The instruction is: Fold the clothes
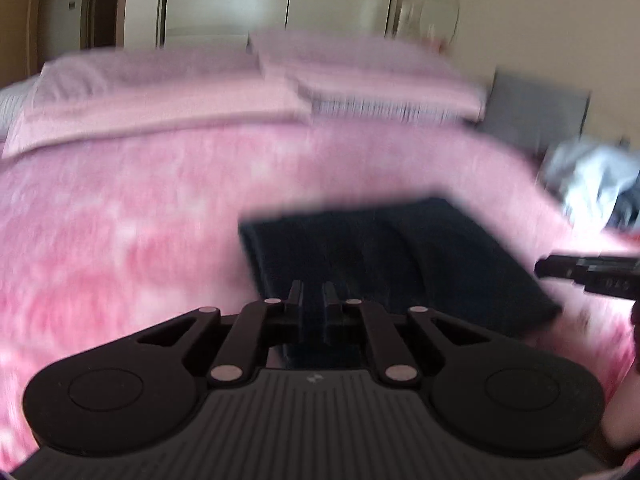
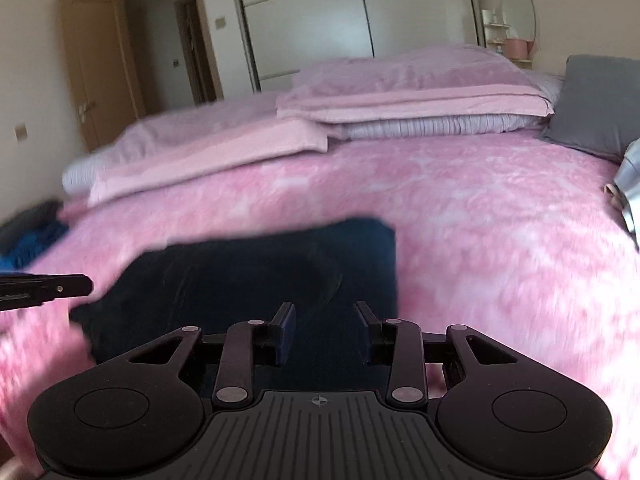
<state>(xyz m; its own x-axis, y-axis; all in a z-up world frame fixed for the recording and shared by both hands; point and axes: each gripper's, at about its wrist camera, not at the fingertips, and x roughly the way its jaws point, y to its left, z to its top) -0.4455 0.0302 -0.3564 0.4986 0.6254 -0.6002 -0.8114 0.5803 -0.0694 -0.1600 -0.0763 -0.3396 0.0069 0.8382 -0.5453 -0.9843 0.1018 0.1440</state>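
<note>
A dark navy folded garment (image 1: pixel 400 264) (image 2: pixel 260 272) lies flat on the pink bedspread (image 1: pixel 120 220) (image 2: pixel 480 220). My left gripper (image 1: pixel 313 286) hovers over its near left edge with the jaws almost together. Blur and the dark cloth hide whether any fabric is pinched. My right gripper (image 2: pixel 323 308) stands over the garment's near right part, jaws apart, with the blue pad of one finger bare. The right gripper's fingers (image 1: pixel 568 270) enter the left wrist view from the right edge. The left gripper's fingers (image 2: pixel 60 288) show at the left edge of the right wrist view.
Pink pillows (image 2: pixel 400 80) and folded bedding lie across the head of the bed, with a grey cushion (image 2: pixel 592 104) at the right. A pile of light clothes (image 1: pixel 592 176) sits at the bed's right side. A blue cloth (image 2: pixel 32 240) lies at the left edge.
</note>
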